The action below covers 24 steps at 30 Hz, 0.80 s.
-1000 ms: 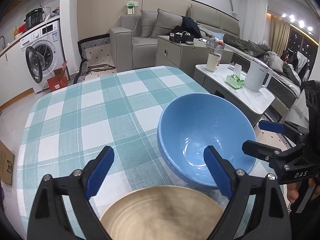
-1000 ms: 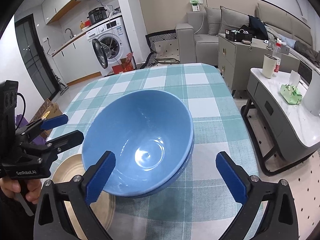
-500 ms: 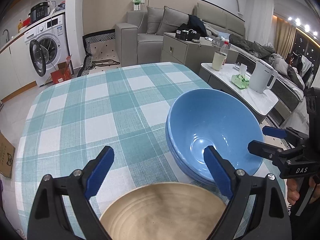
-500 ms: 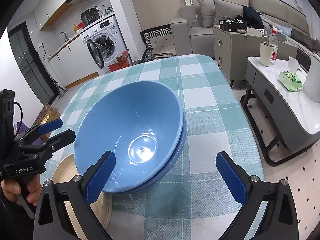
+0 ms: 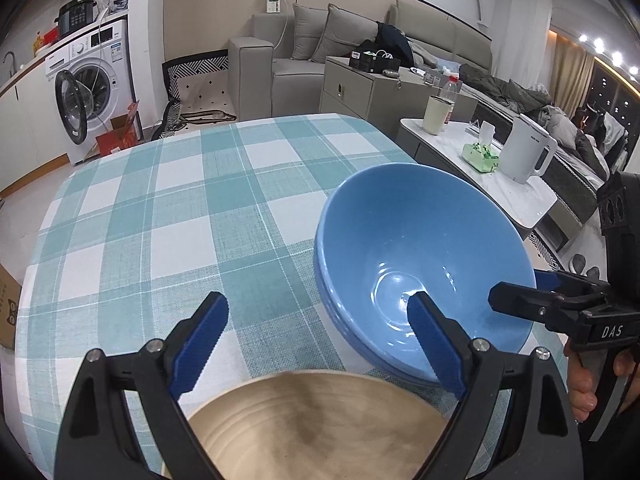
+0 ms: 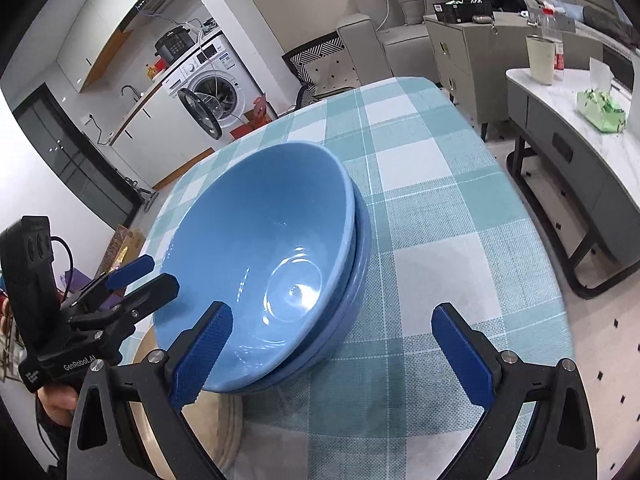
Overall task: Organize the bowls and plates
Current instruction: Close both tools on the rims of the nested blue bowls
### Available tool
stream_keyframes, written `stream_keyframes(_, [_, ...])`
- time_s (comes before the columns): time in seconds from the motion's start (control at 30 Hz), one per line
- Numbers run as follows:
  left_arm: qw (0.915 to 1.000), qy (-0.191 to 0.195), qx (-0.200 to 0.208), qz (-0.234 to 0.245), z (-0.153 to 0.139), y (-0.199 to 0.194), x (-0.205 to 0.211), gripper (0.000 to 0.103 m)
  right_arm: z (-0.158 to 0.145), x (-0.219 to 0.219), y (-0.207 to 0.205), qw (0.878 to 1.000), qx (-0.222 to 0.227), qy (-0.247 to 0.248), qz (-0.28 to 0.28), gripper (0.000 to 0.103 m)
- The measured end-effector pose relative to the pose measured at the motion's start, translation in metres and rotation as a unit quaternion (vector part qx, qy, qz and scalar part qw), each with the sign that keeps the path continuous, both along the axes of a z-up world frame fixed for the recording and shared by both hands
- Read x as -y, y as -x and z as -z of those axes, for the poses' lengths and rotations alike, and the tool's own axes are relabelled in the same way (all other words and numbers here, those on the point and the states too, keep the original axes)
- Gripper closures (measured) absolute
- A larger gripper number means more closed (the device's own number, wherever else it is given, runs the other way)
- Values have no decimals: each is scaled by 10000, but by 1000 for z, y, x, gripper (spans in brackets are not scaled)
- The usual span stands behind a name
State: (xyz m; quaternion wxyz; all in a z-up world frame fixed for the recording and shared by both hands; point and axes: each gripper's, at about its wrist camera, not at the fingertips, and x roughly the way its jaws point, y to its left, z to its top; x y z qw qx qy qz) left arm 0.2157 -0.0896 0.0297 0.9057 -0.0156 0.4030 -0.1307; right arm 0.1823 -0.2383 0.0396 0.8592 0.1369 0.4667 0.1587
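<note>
Two blue bowls sit nested on the checked tablecloth (image 5: 168, 216): the upper bowl (image 5: 420, 248) (image 6: 260, 232) rests in the lower bowl (image 5: 325, 296) (image 6: 362, 248). A beige plate (image 5: 316, 420) (image 6: 228, 428) lies just in front of them, at the table's near edge. My left gripper (image 5: 316, 304) (image 6: 162, 271) is open above the plate, with nothing between its fingers. My right gripper (image 6: 332, 312) (image 5: 516, 286) is open at the near right side of the bowls. Its left finger (image 6: 200, 352) overlaps the upper bowl's rim, and its right finger (image 6: 464, 356) is over the cloth.
The table's right edge drops off close beside the bowls. Beyond it is a low white side table (image 5: 520, 196) with a kettle (image 5: 524, 152), a green tissue pack and a cup. A sofa and a washing machine (image 5: 92, 84) stand at the back.
My right gripper has sunk a little toward the bowls and rolled, so the stack looks tilted in its view. The left gripper has hardly moved. Both stay open.
</note>
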Motion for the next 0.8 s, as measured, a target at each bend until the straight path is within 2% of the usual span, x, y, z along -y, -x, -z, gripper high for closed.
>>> stream_keyframes(0.17, [9998,121,38,122,1,1,4,11,4,-3,-1,10000,-8,-23,-22,9])
stream_keyframes(0.23, [9999,111,17,127,2,1,5,11,5,-5,0,10000,-34,-5,-27,16])
stream_keyframes(0.33, [9999,111,-14,82,3,0,5,12,5,-7,0,10000,-41,-40,-66,23])
stream_keyframes(0.5, [9996,261,-62,79,5,-1,4,12,4,-9,1,9999,-11,-86,-125,30])
stream_keyframes(0.7, [9997,210,-105,62,6,-2,8,13,2,-11,4,9997,68,-156,-188,42])
stream_keyframes(0.8, [9996,247,-88,125,5,-2,10,15,1,-13,4,9996,106,-132,-205,43])
